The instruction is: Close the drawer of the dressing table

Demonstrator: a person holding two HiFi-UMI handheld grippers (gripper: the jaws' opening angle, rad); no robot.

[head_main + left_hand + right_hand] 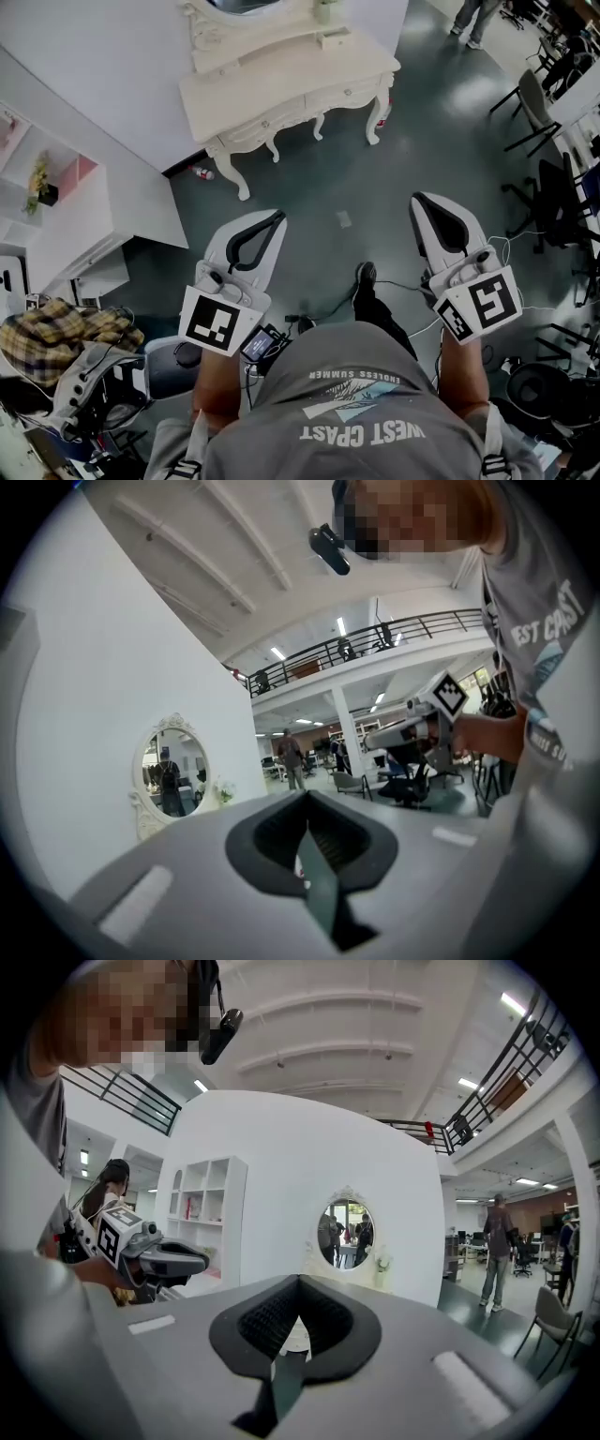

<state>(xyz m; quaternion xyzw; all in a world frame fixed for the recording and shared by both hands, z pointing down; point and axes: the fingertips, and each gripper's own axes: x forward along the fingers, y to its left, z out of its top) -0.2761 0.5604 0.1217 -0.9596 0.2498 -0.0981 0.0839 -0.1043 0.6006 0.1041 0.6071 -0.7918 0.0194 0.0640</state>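
I hold both tongs level in front of me, well short of the bench (281,80). The bench is a white dressing table with curved legs, standing against the white wall at the top of the head view.

1. Left tongs (272,220): jaws together, tips meeting, nothing between the pads. The left gripper view confirms this; only a narrow slit remains behind the closed tips (307,799).
2. Right tongs (425,202): jaws together, nothing clamped. The right gripper view shows the same closed tips (298,1283).
3. Both tongs point toward the bench, side by side and well apart from each other, above the dark floor (356,187).

The drawer fronts (349,92) run along the front edge of the bench. From this height I cannot tell whether one stands open. An oval mirror (347,1232) in a carved white frame rises from the back of the bench. It also shows at the left of the left gripper view (173,775).

A white shelf unit (56,202) stands left of the bench. A plaid cloth (66,328) lies at lower left. Office chairs (534,103) stand at the right. A person (497,1251) stands in the background on the right.
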